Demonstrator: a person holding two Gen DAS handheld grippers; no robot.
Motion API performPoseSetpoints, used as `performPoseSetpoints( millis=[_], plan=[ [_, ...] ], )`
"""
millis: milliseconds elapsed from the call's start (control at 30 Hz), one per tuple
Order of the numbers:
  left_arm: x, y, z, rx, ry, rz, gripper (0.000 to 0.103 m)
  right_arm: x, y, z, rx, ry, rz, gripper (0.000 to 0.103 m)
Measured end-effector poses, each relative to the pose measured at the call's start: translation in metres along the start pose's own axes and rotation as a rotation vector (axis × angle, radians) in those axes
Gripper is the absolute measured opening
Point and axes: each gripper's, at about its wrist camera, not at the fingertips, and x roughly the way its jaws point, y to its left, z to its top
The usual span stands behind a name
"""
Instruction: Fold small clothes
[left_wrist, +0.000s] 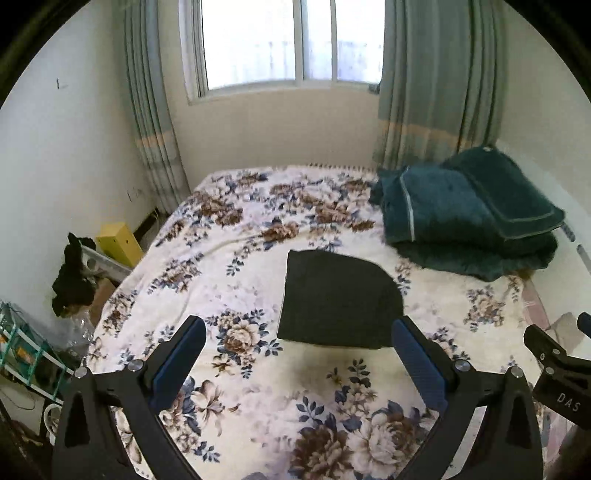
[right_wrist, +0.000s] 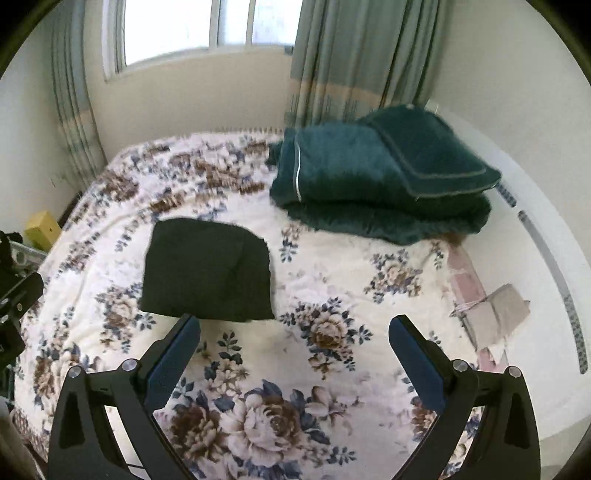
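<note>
A small dark garment lies folded flat on the floral bedspread. It also shows in the right wrist view on the bedspread. My left gripper is open and empty, just above the bed at the garment's near edge. My right gripper is open and empty, its left finger at the garment's near right corner. Part of the right gripper shows at the right edge of the left wrist view.
A stack of dark green blankets sits at the far right of the bed, also in the right wrist view. A yellow box and clutter stand on the floor at left. A grey folded cloth lies at the right wall.
</note>
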Motion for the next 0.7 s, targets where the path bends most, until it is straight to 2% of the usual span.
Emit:
performPoseSetpoints(
  millis=[200,367,500,700],
  plan=[
    [-0.083,0.002,-0.008,-0.006,-0.063,-0.012,0.103,-0.109,-0.021,-0.019,0.006,-0.112,-0.002,0.103],
    [-0.126,-0.003,-0.017,0.0,-0.103,-0.031,0.103,-0.181,-0.032,-0.035,0.004,-0.185,0.012,0.103],
    [-0.149,-0.005,-0.023,-0.01,-0.078,-0.045,0.103,-0.222,-0.042,-0.043,0.02,-0.21,0.033,0.103],
    [-0.172,-0.004,-0.023,-0.006,-0.032,-0.036,0.103,-0.255,-0.055,-0.045,0.008,-0.205,0.064,0.103]
  ],
)
